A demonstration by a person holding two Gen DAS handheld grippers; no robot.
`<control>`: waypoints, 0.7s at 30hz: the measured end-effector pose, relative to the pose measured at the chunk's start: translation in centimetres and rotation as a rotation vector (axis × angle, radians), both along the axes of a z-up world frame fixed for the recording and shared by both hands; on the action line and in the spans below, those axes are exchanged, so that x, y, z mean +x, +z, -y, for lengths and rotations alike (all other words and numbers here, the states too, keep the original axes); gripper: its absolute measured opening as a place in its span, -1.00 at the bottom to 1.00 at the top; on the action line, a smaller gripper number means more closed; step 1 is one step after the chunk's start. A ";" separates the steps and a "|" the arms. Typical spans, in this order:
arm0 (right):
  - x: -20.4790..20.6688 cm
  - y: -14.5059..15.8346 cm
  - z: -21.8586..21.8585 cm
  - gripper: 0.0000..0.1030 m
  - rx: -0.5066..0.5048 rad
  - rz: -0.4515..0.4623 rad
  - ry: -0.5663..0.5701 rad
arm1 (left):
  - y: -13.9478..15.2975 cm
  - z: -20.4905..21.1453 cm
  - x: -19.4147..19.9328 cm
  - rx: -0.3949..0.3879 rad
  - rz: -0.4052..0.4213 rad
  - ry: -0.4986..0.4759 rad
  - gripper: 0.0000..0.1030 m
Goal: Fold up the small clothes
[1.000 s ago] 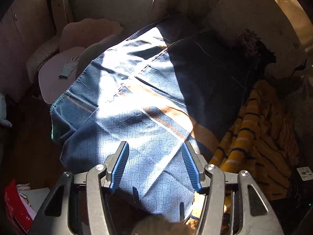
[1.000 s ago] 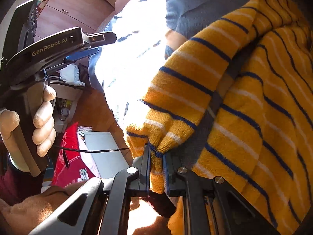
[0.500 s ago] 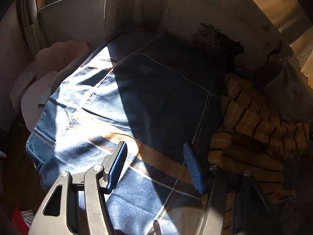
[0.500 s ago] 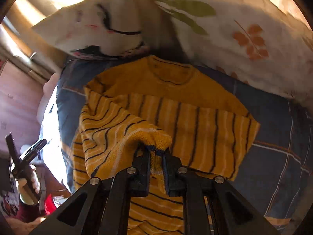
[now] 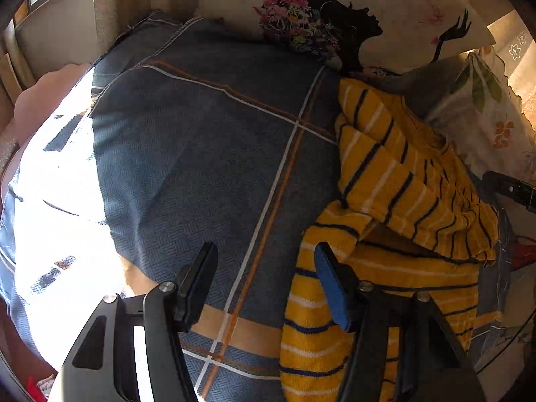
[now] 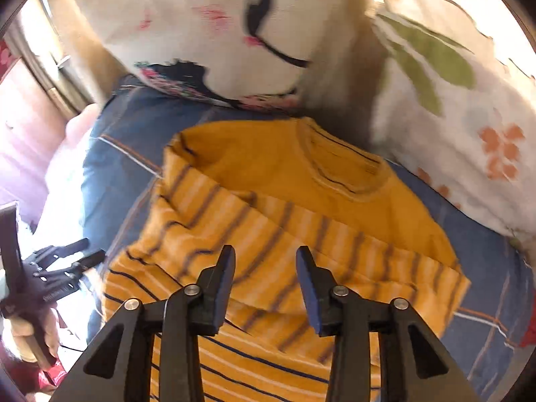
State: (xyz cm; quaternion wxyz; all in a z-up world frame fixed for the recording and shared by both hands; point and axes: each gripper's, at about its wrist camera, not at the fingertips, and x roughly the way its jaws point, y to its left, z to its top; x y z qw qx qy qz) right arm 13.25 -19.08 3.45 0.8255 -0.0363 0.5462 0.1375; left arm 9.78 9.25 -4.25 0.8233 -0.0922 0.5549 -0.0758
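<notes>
The soft, limp yellow striped sweater is best pinched at a folded edge, both the left gripper and right gripper being held wide apart, empty.

Black left gripper, blue-padded jaws, silver screws.

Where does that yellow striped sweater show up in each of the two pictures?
Left wrist view: yellow striped sweater fills the right side, beside the open left tongs.
Right wrist view: sweater lies in the centre, under the open right tongs.
Shared landmark: the silhouette-print pillow behind it.
</notes>
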 end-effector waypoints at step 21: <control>11.9 -8.0 -10.7 -0.81 -0.351 -0.044 -0.064 | -1.2 -3.4 -1.4 -0.087 -0.023 -0.016 0.14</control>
